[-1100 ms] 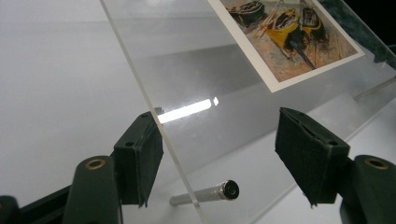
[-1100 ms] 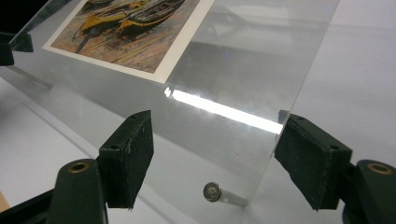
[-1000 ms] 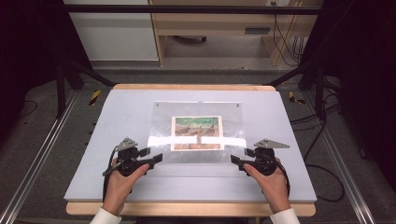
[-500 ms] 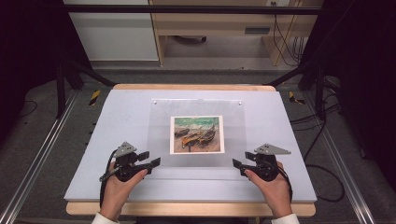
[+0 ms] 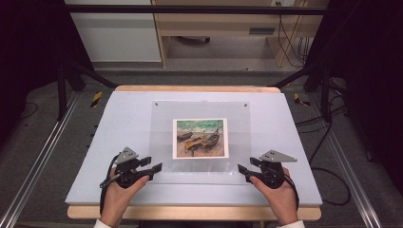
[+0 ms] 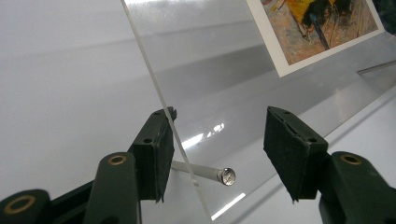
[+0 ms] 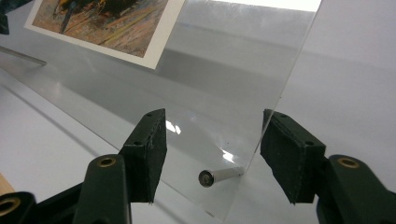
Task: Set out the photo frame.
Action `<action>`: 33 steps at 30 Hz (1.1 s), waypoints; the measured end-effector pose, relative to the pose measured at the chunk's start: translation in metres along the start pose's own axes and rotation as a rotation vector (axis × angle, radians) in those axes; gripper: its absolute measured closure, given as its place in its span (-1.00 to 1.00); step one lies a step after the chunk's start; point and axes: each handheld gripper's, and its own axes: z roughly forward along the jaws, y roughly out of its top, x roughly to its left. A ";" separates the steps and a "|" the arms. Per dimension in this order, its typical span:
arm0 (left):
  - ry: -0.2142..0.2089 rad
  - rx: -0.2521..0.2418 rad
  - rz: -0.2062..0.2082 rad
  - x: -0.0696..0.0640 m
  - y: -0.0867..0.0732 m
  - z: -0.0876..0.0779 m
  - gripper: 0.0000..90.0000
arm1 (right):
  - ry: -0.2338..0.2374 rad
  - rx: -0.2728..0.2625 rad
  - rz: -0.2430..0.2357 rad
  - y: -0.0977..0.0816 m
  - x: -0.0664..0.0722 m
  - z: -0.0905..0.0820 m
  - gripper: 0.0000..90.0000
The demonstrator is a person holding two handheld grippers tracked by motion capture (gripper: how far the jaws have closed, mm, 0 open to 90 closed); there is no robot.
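Observation:
A clear acrylic sheet (image 5: 237,128) lies on the pale table (image 5: 119,123), with a painted picture of boats (image 5: 200,137) under its middle. My left gripper (image 5: 153,164) is at the sheet's near left corner and my right gripper (image 5: 246,166) is at its near right corner. In the left gripper view the jaws (image 6: 219,116) stand apart around a small metal pin (image 6: 205,171), with the sheet's edge close to the left pad. The right gripper (image 7: 214,116) likewise straddles a pin (image 7: 219,175) at the sheet's corner. Both pairs of jaws have just been closing, and neither is pressing on anything.
The table has a wooden rim (image 5: 190,213) at the front. Metal rails (image 5: 43,156) run along both sides on the floor. A wooden bench (image 5: 223,23) and cables (image 5: 328,142) lie beyond and to the right of the table.
The bright glare along the sheet's near edge has gone and the picture now reads flat. Both grippers have drawn slightly toward the person, and their jaws stand narrower.

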 end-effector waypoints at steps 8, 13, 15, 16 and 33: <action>0.007 0.006 0.011 -0.002 -0.003 -0.003 -0.01 | -0.011 -0.001 -0.014 -0.003 0.002 -0.003 -0.02; 0.010 0.011 0.022 -0.003 -0.005 -0.005 0.03 | -0.018 -0.002 -0.012 -0.006 0.004 -0.006 0.04; 0.012 0.014 0.025 -0.004 -0.006 -0.006 0.06 | -0.018 0.002 -0.007 -0.007 0.005 -0.007 0.07; 0.011 0.015 0.024 -0.004 -0.007 -0.007 0.08 | -0.018 0.003 -0.006 -0.007 0.005 -0.007 0.09; 0.050 0.021 0.058 -0.011 -0.012 -0.010 0.14 | -0.023 0.005 -0.006 -0.014 0.007 -0.014 0.25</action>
